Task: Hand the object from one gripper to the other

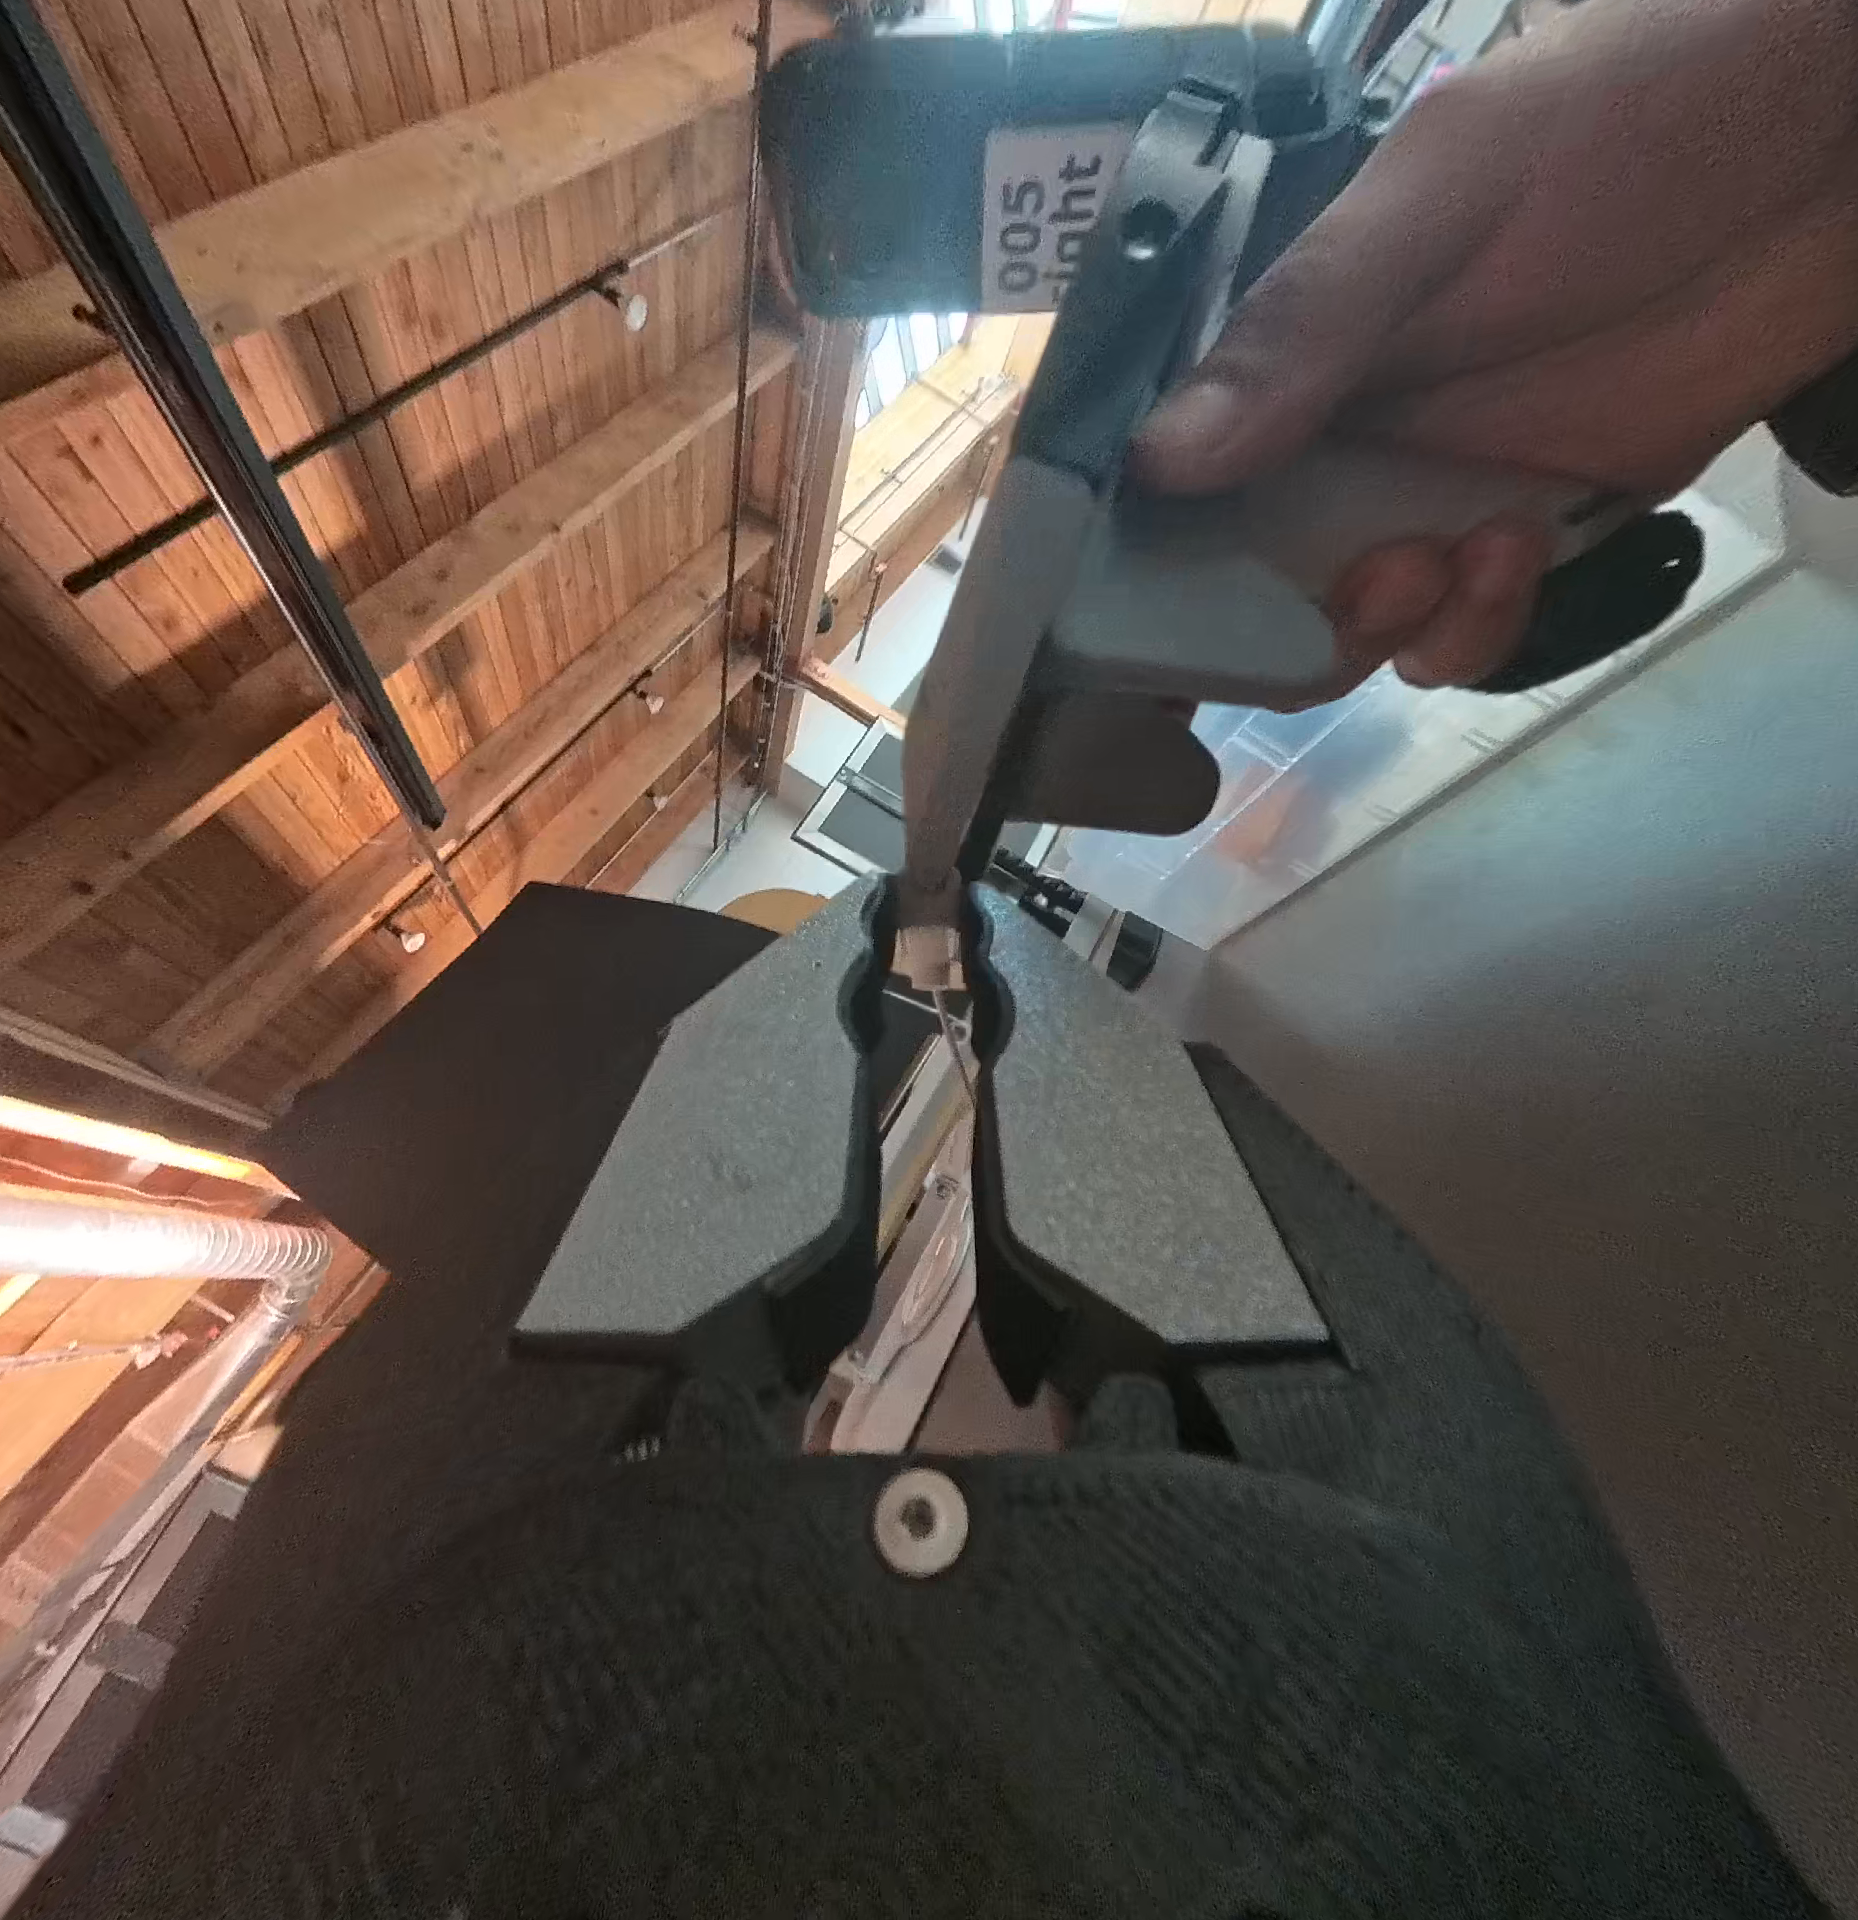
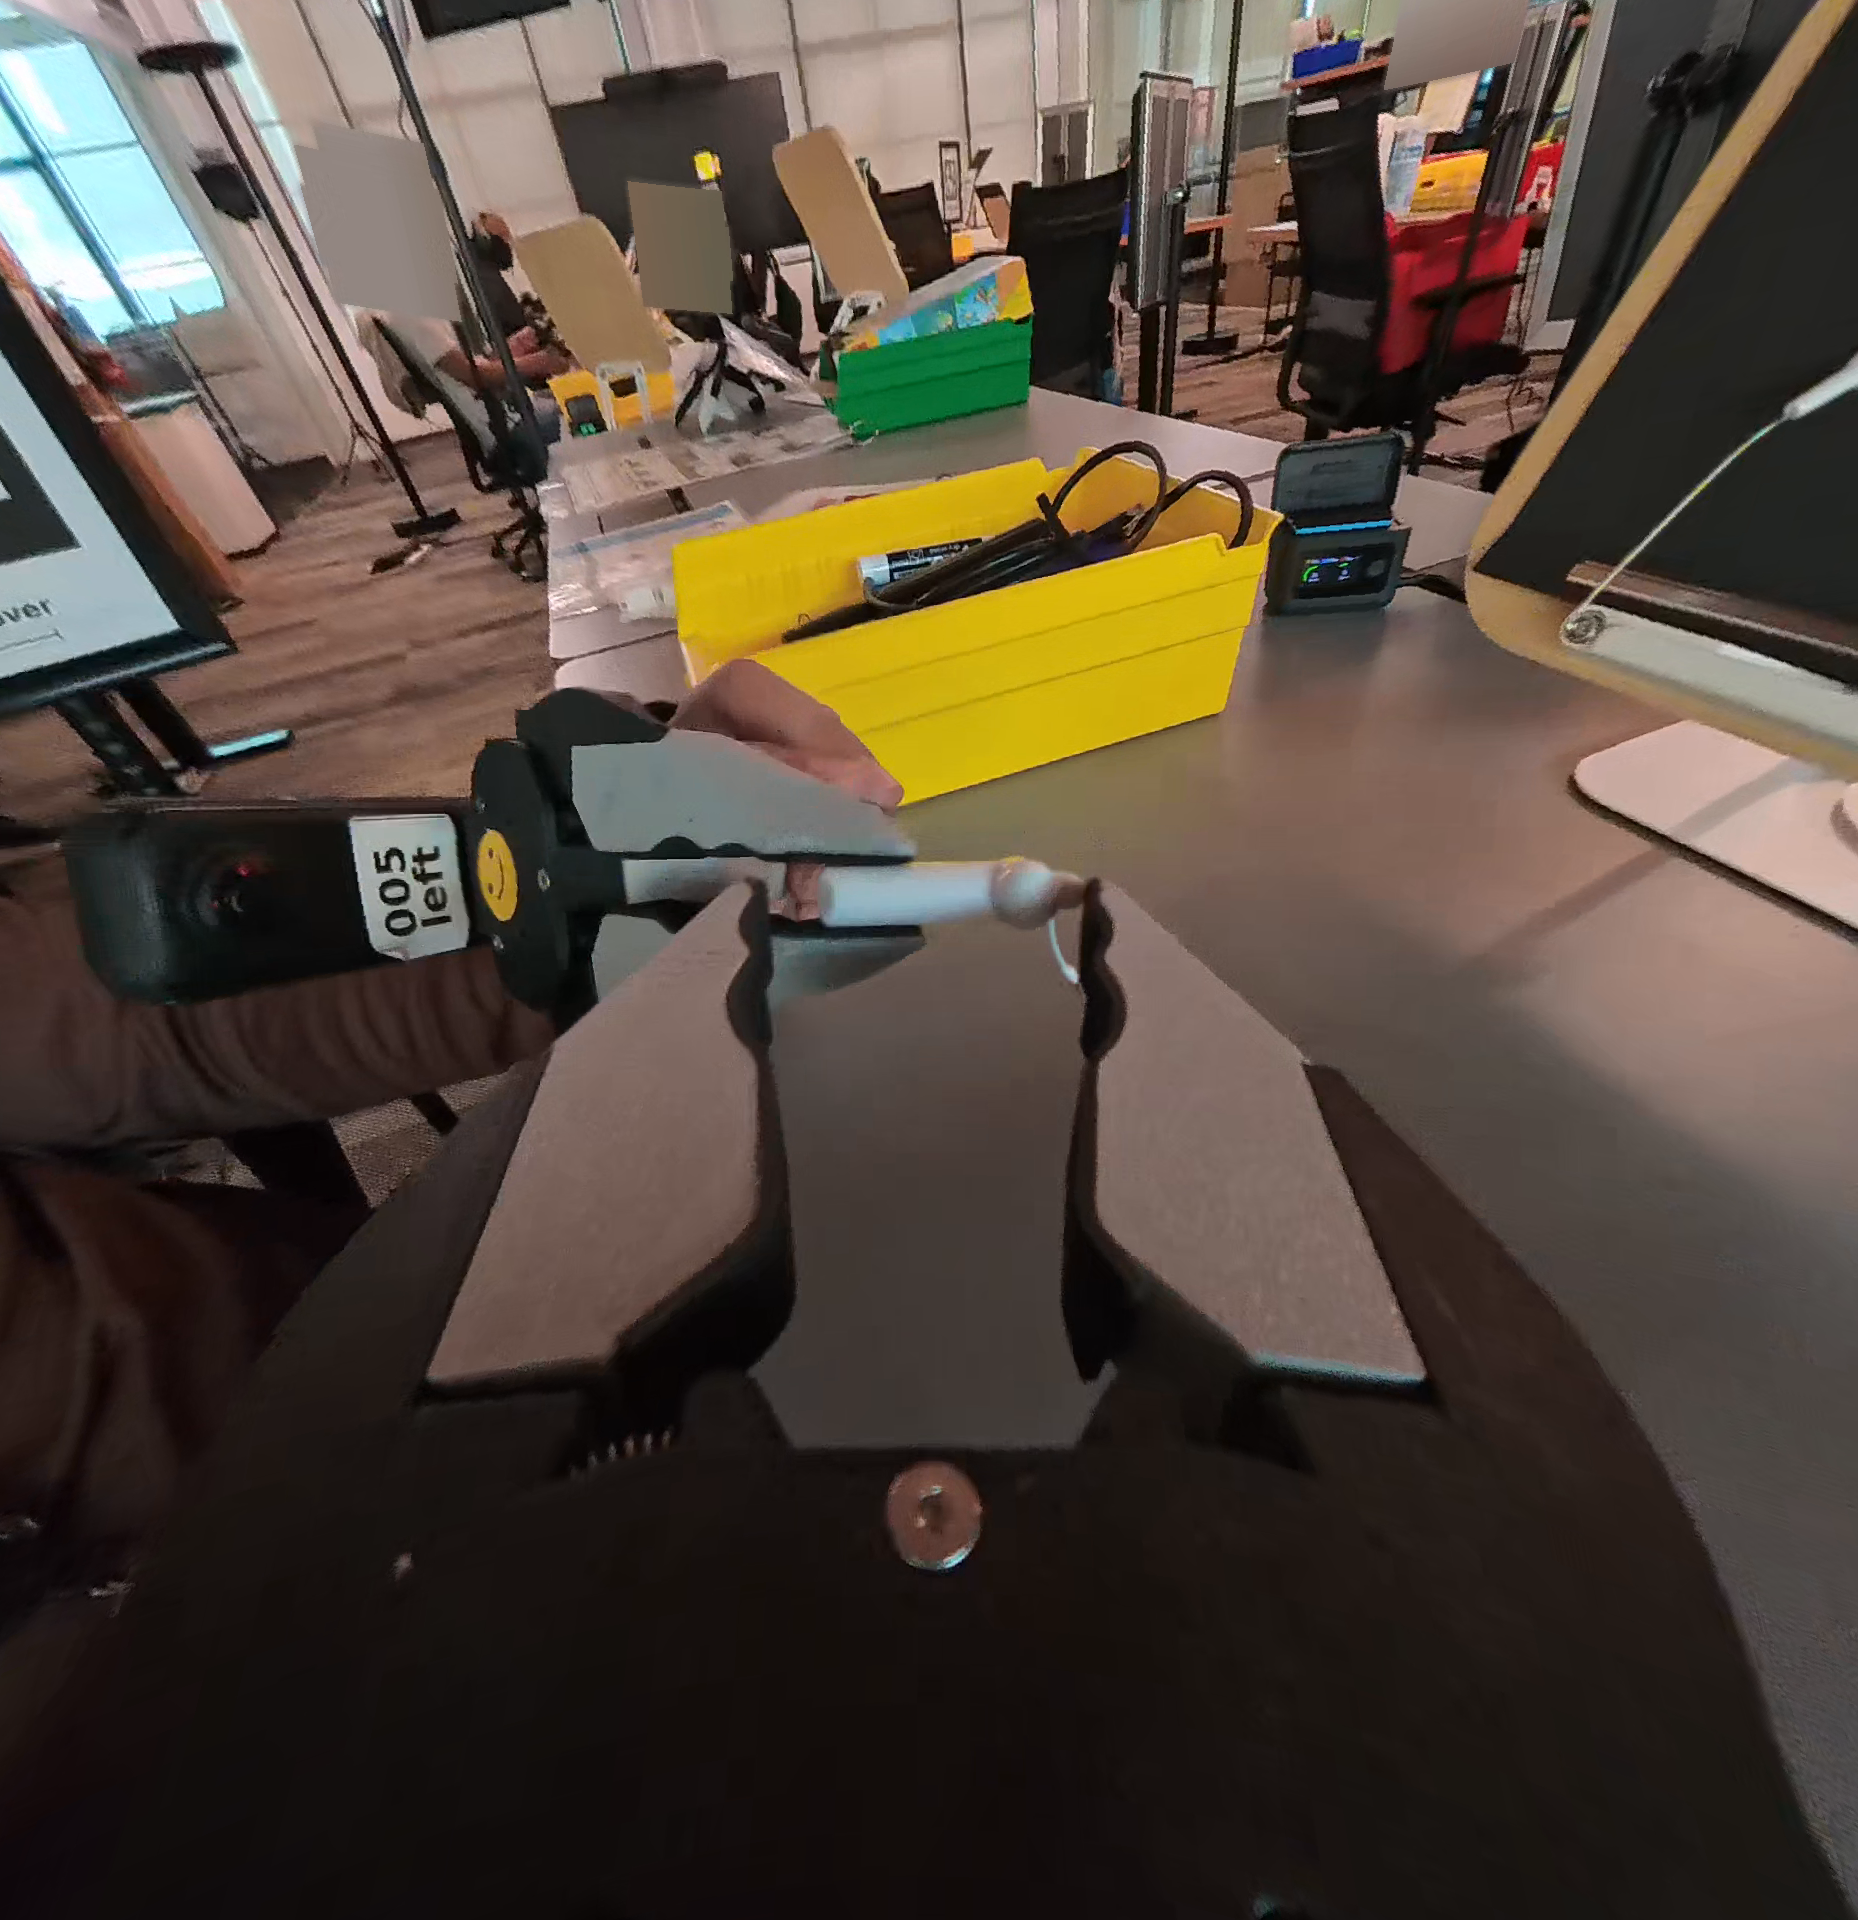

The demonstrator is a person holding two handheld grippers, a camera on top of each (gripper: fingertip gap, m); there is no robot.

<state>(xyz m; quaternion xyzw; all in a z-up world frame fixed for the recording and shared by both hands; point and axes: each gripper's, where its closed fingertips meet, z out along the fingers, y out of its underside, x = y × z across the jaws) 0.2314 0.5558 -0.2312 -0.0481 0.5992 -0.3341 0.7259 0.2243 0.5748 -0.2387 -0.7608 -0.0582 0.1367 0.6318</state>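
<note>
The right gripper (image 2: pixel 930 925) is held level over the grey table (image 2: pixel 1424 935), its fingers spread wide, the white pen-like stick (image 2: pixel 904 896) lying crosswise between their tips, ungripped. From its left the left gripper (image 2: pixel 852 894) reaches in sideways, fingers nearly closed, pinching the stick's near end (image 1: pixel 930 951); it tilts up toward the wooden ceiling (image 1: pixel 385 416). Beyond, bare tabletop lies open up to a yellow bin (image 2: pixel 966 644). A monitor (image 2: pixel 1735 468) stands to the right.

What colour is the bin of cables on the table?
Bright yellow bin, holding black cables; clearest in the right wrist view.
</note>
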